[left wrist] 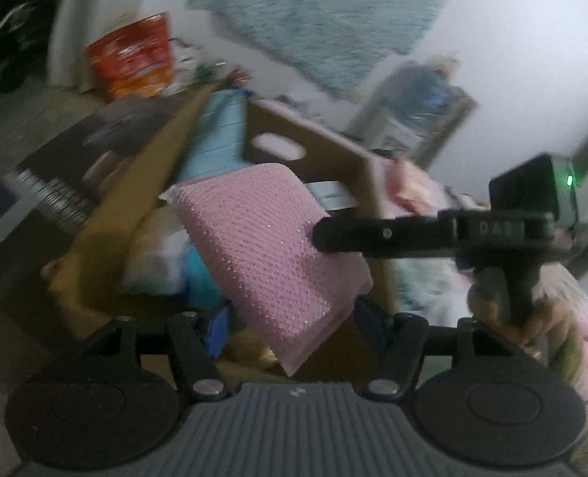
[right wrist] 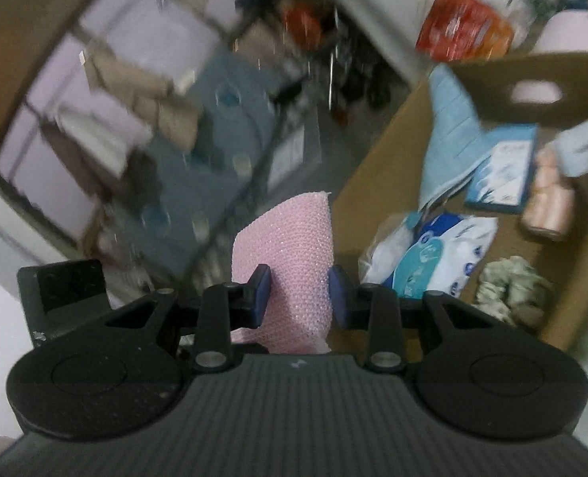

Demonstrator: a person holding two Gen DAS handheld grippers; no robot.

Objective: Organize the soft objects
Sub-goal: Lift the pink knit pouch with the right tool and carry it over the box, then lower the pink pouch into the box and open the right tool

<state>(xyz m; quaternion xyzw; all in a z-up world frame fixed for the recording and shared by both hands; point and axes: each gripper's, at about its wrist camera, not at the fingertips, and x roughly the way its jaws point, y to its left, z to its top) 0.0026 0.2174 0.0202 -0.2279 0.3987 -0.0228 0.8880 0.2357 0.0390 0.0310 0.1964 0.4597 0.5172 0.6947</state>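
A pink knobbly sponge pad (left wrist: pixel 270 246) hangs over an open cardboard box (left wrist: pixel 313 147). My left gripper (left wrist: pixel 295 326) is shut on it, a blue pad against each side edge. In the left wrist view my right gripper (left wrist: pixel 321 234) comes in from the right with its tip on the pad's upper right edge, and a hand (left wrist: pixel 532 318) holds its handle. In the right wrist view the same pink pad (right wrist: pixel 290 246) stands edge-on, pinched between the blue pads of my right gripper (right wrist: pixel 299 290). The box (right wrist: pixel 377 167) lies to the right. Both views are motion-blurred.
The box holds a light blue towel (right wrist: pixel 449 127), a white and blue packet (right wrist: pixel 433 254), a peach roll (right wrist: pixel 548 202) and a mottled cloth (right wrist: pixel 508 290). An orange pack (left wrist: pixel 134 59) stands behind it. A teal rug (left wrist: pixel 325 12) lies beyond.
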